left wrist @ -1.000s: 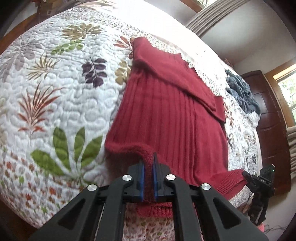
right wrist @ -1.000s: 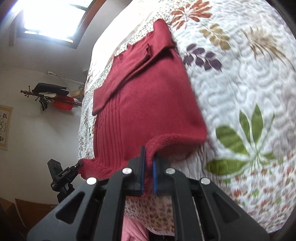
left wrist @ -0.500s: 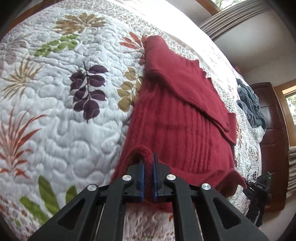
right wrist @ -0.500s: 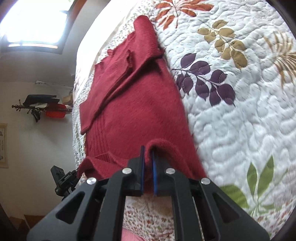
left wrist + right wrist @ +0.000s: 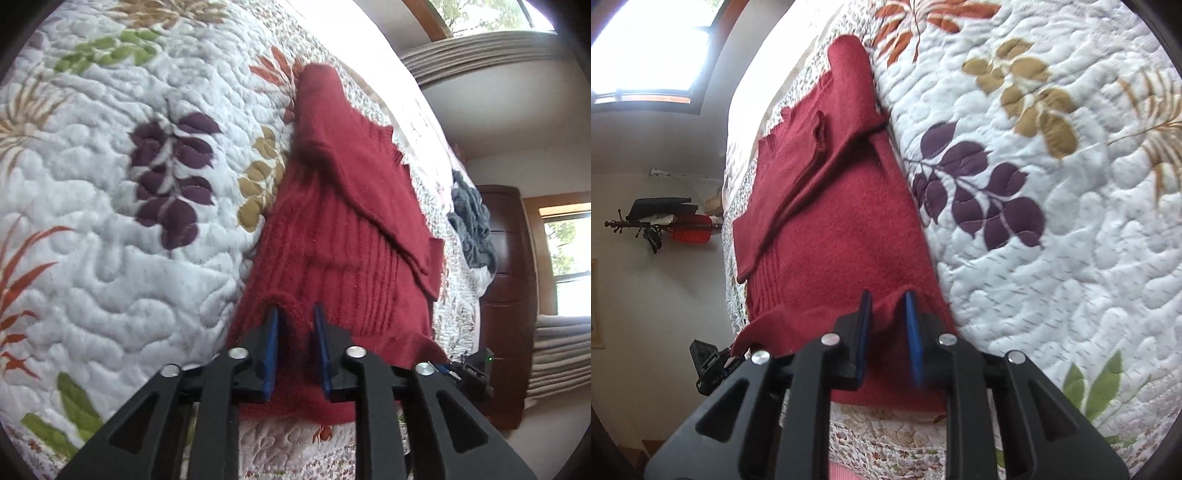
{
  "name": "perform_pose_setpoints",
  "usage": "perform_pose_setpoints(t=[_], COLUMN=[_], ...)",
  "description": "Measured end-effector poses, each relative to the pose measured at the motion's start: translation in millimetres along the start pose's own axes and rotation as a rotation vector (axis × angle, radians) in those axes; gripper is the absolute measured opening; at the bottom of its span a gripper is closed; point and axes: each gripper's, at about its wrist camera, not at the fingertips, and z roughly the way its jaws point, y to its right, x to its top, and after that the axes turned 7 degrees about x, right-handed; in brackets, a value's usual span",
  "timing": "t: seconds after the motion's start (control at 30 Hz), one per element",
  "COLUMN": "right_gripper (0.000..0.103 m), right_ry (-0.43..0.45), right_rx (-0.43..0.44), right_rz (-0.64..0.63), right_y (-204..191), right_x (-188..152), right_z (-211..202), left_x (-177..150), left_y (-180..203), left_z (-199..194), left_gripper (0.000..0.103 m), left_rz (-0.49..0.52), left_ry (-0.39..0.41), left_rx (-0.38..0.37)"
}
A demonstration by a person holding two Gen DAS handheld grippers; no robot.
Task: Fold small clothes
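My left tongs [image 5: 295,325] and right tongs [image 5: 885,314] gape around the red sweater [image 5: 351,236] hem at lower centre; soft, floppy knit, best pinched at hem corners.

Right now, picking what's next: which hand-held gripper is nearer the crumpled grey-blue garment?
Right hand-held gripper: at the red knit sweater's hem corner nearest the grey-blue garment. Left hand-held gripper: at the opposite corner.
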Motion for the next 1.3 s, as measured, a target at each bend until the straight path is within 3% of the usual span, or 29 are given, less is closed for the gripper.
perform_pose_setpoints(t=[0.03,0.13,0.3,0.4,0.47,0.67,0.77,0.83,0.93,1.13,1.3], right_gripper=[0.022,0.024,0.031,0.031,0.031,0.036,0.036,0.036,0.036,0.036,0.037], right_ry=[0.009,0.024,0.047,0.055,0.053,0.032,0.023,0.018,0.013,0.0,-0.015], right_rx=[-0.013,-0.053,-0.052,-0.051,-0.052,-0.119,-0.147,-0.163,-0.17,-0.191,-0.226], right_rz=[-0.01,-0.051,-0.086,-0.114,-0.132,-0.226,-0.254,-0.266,-0.27,-0.298,-0.359], right_y=[-0.9,-4.7,-11.5,-19.3,-24.8,-44.1,-47.7,-47.9,-46.7,-46.0,-52.6], right_x=[-1.3,-7.5,-18.7,-23.0,-24.1,-27.4,-27.6,-26.8,-25.8,-22.8,-20.5], right_z=[-4.6,-15.8,-28.4,-29.2,-26.4,-14.6,-9.0,-5.4,-2.0,7.2,17.1], left_x=[-1.0,-2.9,-5.6,-8.0,-7.4,1.2,1.1,-0.4,-5.0,-25.9,-19.0], left_y=[-2.4,-6.2,15.5,40.2,55.4,70.5,73.8,76.4,78.8,93.9,90.5], left_z=[-8.4,-28.5,-42.1,-29.6,-15.8,23.3,34.9,38.8,37.2,15.1,36.8], left_gripper=[0.033,0.035,0.037,0.046,0.047,0.047,0.043,0.02,0.009,0.009,0.01], left_rz=[-0.002,0.003,0.161,0.291,0.367,0.453,0.482,0.496,0.506,0.563,0.573], left_ry=[0.021,0.066,0.108,0.098,0.085,0.043,0.03,0.032,0.047,0.126,0.062], left_rx=[0.001,0.003,0.107,0.183,0.232,0.358,0.385,0.397,0.387,0.363,0.402])
